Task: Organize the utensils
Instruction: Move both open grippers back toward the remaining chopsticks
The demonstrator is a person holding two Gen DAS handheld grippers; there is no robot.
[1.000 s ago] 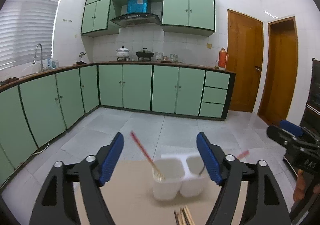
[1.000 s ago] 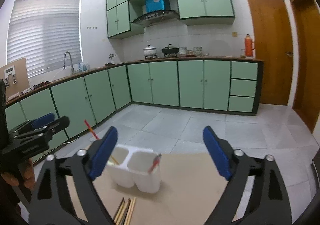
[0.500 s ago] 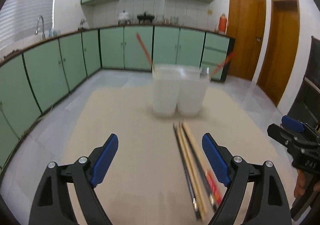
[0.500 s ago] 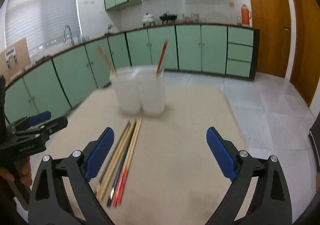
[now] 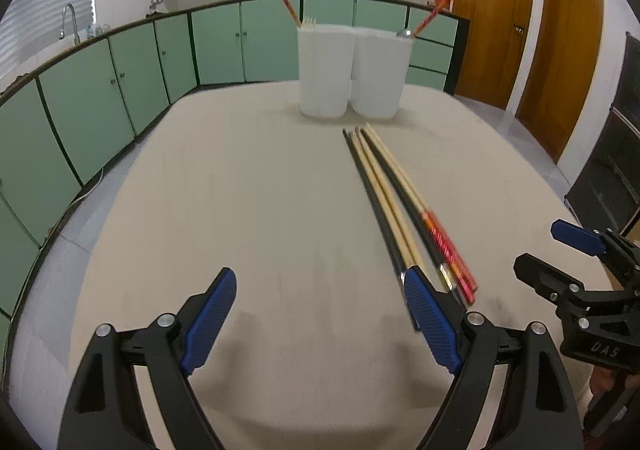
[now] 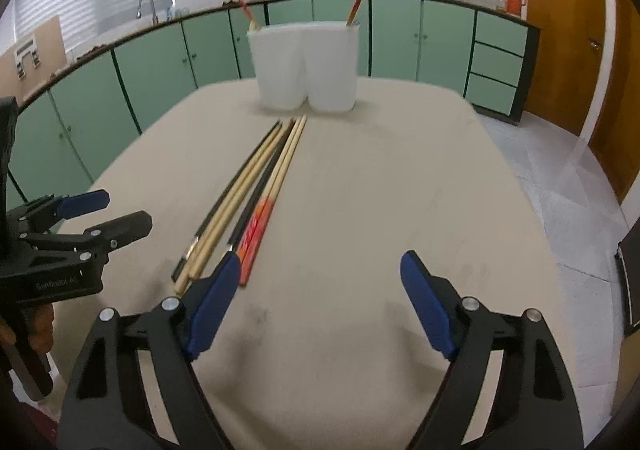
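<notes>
Both grippers angled down, side by side, nothing gripped. Left gripper (image 5: 320, 314): jaws wide apart, blue pads (image 5: 210, 320) bare. Right gripper (image 6: 320, 302): jaws closing, nothing btwn them. Part of a hand (image 6: 38, 330) shows on left gripper's handle.

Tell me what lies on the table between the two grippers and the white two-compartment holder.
A bundle of chopsticks, pointing toward the holder, and otherwise bare table. Both wrist views show it.
</notes>
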